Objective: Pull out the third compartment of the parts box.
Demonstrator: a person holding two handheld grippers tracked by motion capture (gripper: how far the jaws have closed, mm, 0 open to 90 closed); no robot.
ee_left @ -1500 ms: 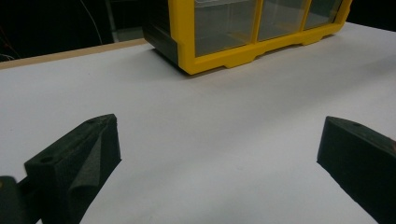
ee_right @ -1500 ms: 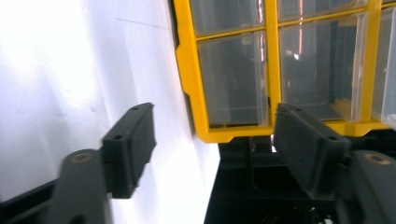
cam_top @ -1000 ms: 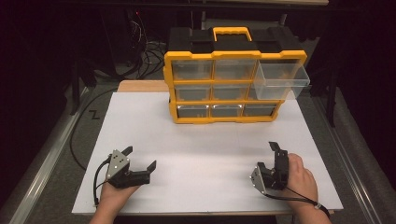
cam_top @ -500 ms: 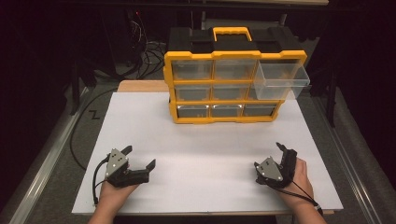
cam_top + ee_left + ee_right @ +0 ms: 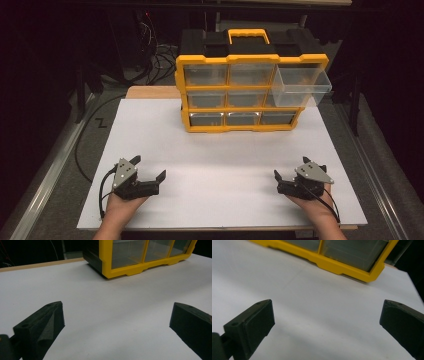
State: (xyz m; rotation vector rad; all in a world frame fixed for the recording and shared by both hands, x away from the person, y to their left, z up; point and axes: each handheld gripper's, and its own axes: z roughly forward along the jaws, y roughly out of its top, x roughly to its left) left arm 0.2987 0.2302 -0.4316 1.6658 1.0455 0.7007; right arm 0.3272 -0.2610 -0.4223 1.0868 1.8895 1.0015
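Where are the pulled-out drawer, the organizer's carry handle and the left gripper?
pulled-out drawer [image 5: 301, 86]: high view, clear front wall.
carry handle [image 5: 248, 33]: high view, yellow top bar.
left gripper [image 5: 148, 171]: high view, midway between fingertips.

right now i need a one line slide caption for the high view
Two hand-held grippers, left gripper and right gripper, rest open on a white board before a yellow drawer organizer with its top-right drawer pulled out.

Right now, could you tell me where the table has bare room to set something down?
The white board is bare between the left gripper and right gripper, forward to the yellow organizer. Its pulled-out drawer crowds the far right.
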